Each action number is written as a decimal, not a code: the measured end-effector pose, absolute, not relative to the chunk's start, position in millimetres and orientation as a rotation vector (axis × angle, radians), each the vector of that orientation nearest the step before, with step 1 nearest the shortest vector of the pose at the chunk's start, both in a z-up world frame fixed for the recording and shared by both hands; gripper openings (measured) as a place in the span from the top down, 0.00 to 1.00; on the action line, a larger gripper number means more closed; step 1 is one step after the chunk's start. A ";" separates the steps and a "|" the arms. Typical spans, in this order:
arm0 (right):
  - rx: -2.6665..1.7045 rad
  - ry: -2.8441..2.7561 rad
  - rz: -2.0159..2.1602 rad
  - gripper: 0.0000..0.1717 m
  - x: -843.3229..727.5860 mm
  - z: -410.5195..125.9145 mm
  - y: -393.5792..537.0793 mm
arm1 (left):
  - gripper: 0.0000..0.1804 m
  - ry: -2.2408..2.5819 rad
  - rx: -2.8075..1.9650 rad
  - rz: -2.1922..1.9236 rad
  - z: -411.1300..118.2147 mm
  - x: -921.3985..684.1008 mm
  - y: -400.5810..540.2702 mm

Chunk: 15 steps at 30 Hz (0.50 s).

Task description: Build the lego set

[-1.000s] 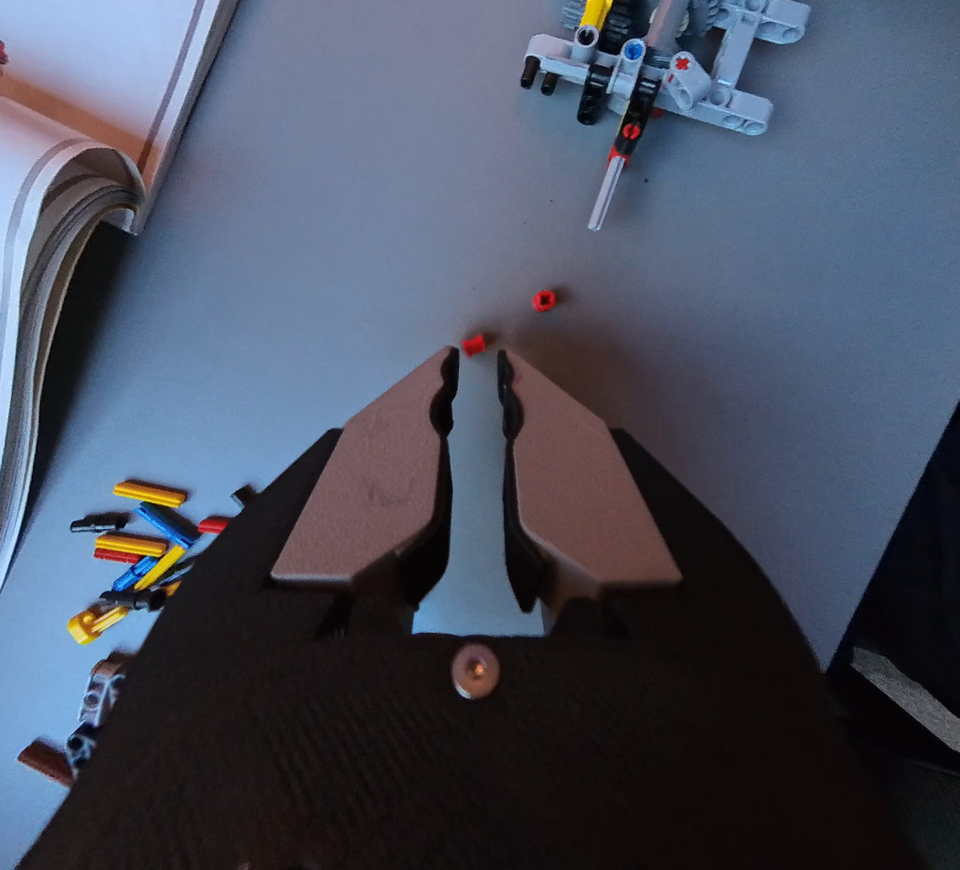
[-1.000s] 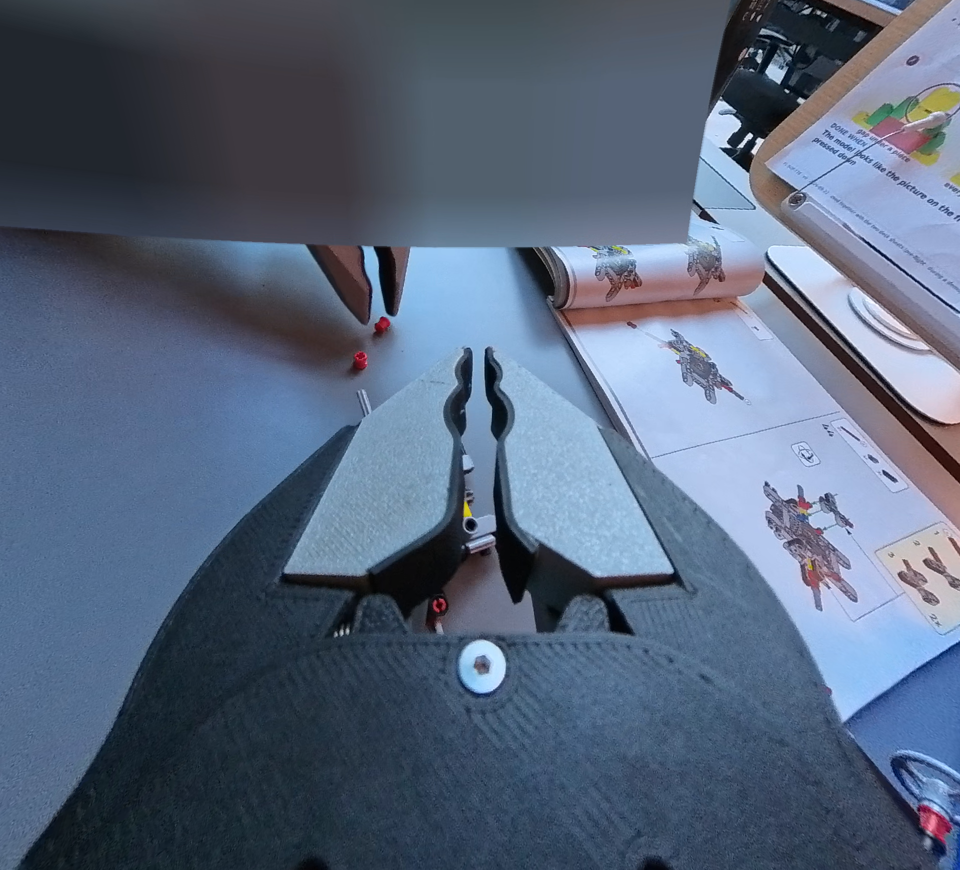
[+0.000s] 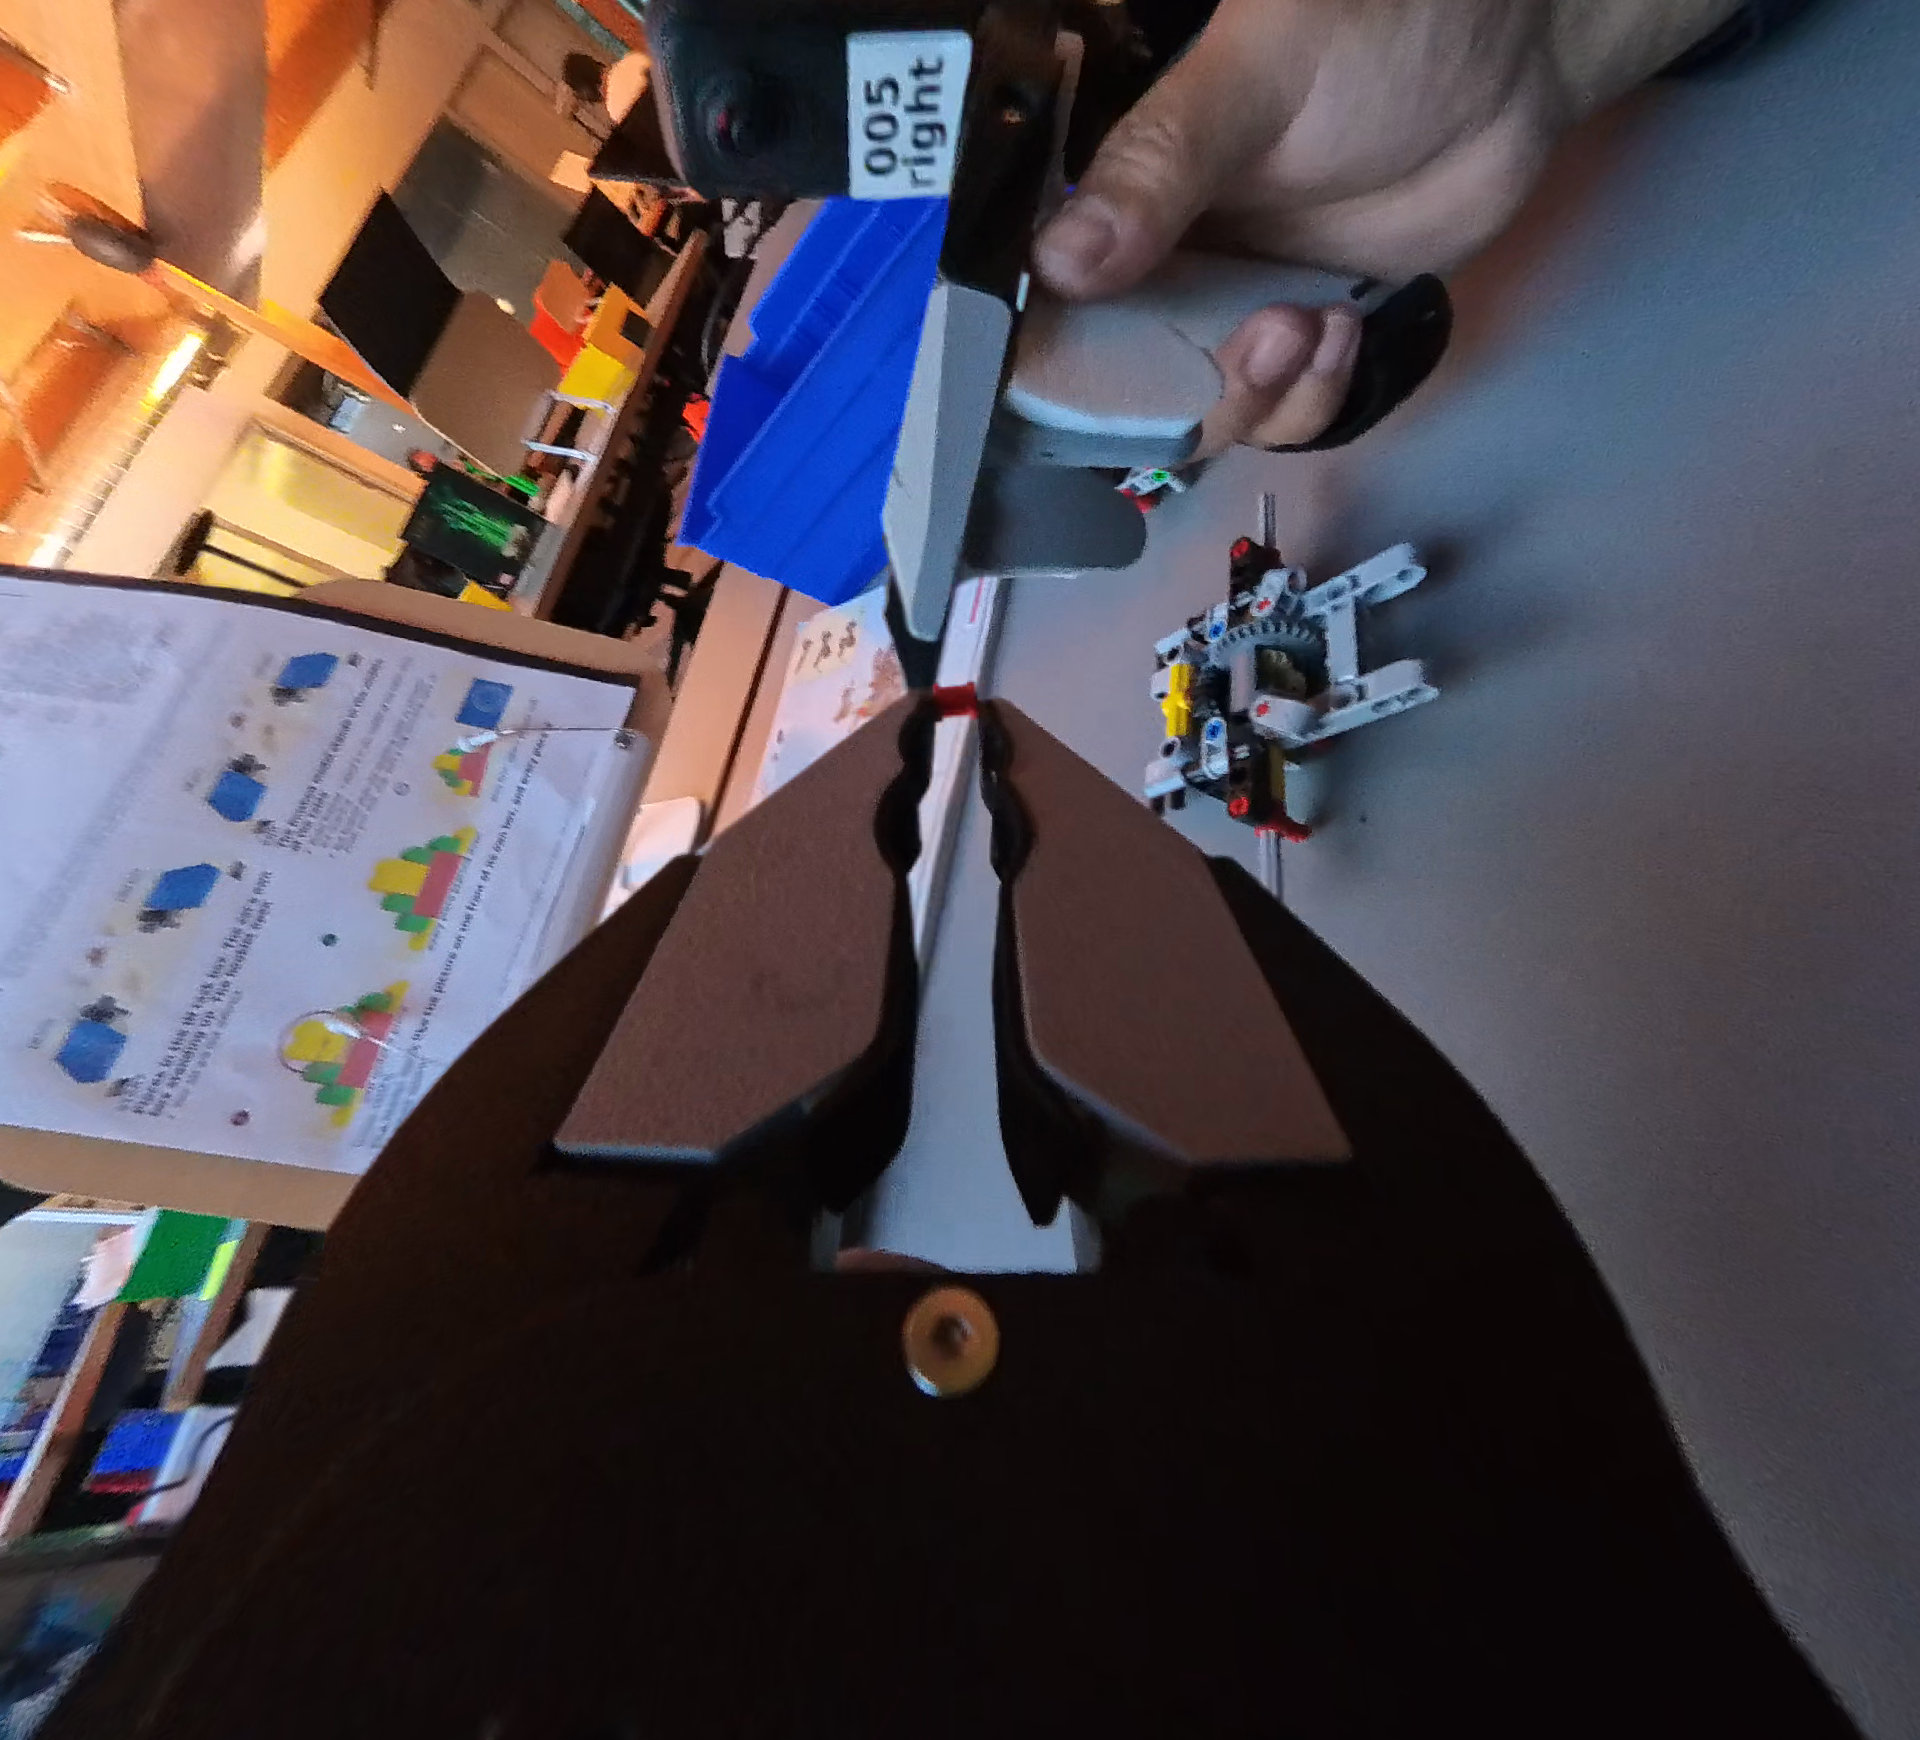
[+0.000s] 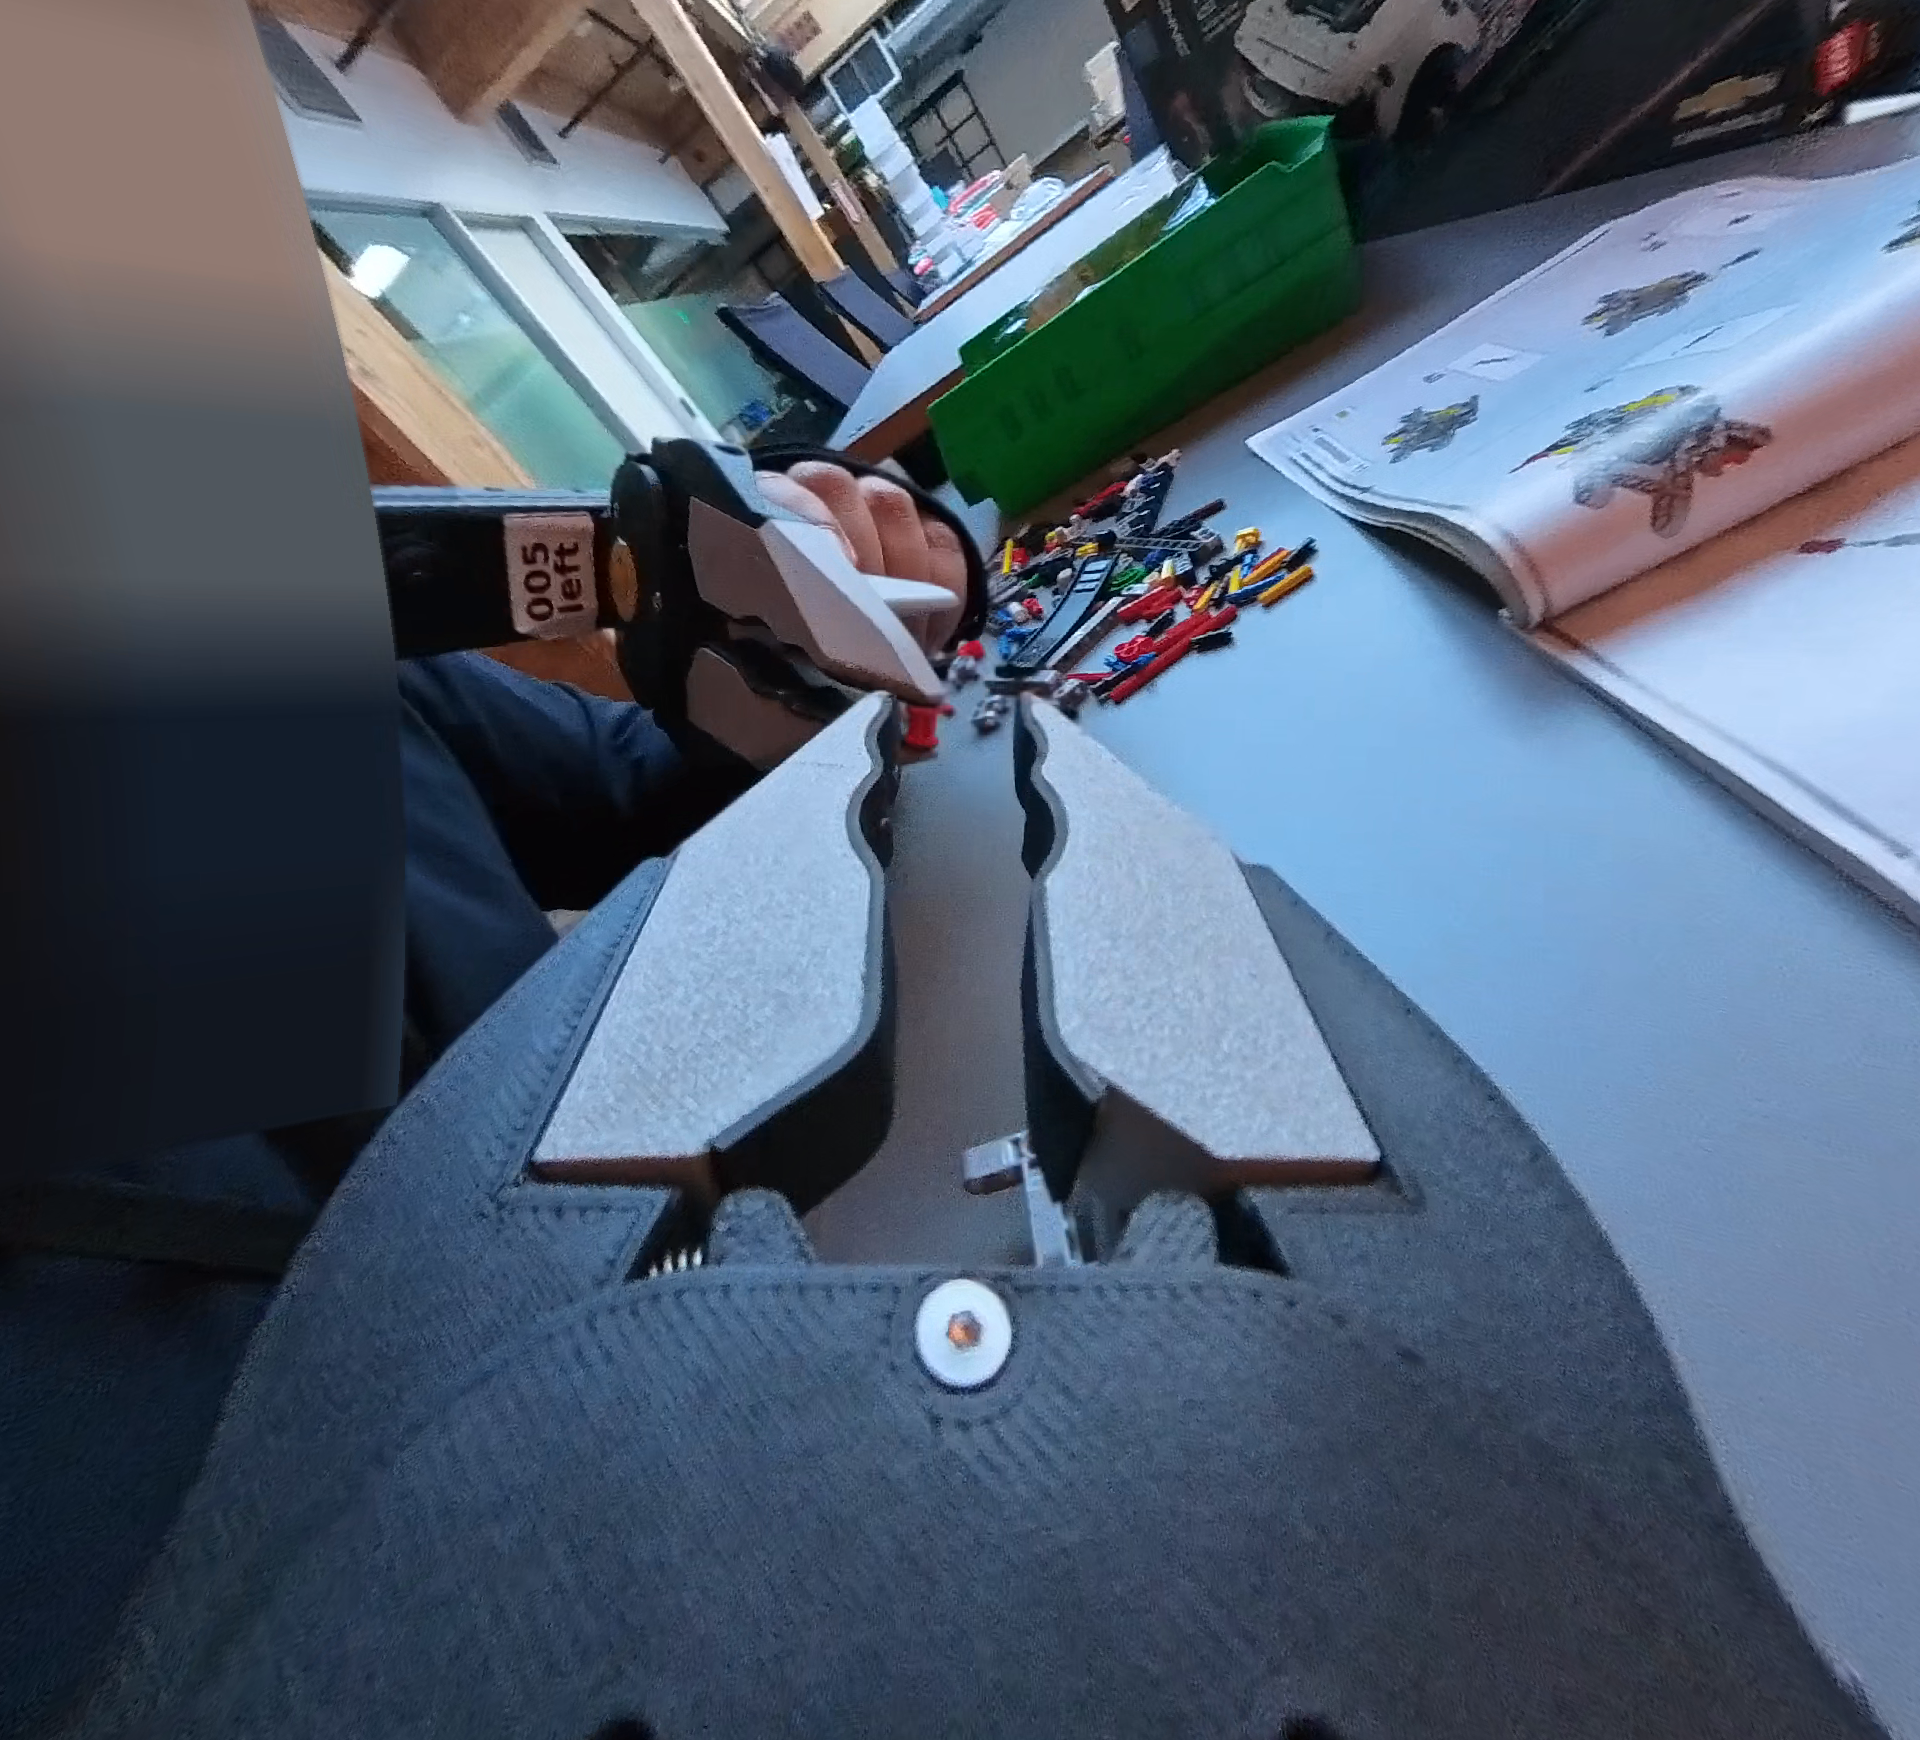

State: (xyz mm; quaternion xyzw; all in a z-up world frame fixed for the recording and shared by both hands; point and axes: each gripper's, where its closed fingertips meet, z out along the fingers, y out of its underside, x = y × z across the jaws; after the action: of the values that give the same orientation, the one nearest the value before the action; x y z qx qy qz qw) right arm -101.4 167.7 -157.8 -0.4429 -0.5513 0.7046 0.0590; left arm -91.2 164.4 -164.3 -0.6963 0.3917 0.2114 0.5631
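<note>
Two claws meet; loose parts (image 4: 1132, 578), booklet (image 4: 1662, 464) near.

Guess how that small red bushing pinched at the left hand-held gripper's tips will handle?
Red bushing is likely light and rigid. It is round and spool-shaped, so it would probably roll if dropped. Left hand-held gripper holds it only at the very tips, so it may slip.

The left tongs (image 3: 954, 703) are pinched at the very tips on a small red bush (image 3: 954, 700), both fingertips pressing its ends. The right tongs (image 4: 956, 724) stand parted with bare air between them, their tips just beside that bush. A hand (image 3: 1351, 121) grips the right tongs' handle.
</note>
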 end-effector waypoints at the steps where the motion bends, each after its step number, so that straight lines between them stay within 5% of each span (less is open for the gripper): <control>1: -1.342 -1.679 2.152 0.89 -100.6 -158.0 166.0 | 0.97 0.913 -1.623 0.530 -161.1 -92.5 165.0; 15: -1.350 -1.695 2.267 0.98 -99.4 -158.9 153.2 | 0.97 0.915 -1.610 0.556 -161.3 -90.3 165.0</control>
State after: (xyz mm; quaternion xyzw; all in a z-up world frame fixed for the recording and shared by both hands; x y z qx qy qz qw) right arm -99.4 153.2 -158.9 -0.4305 -0.5405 0.7228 0.0029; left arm -90.3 165.0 -161.3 -0.6852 0.3895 0.2368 0.5681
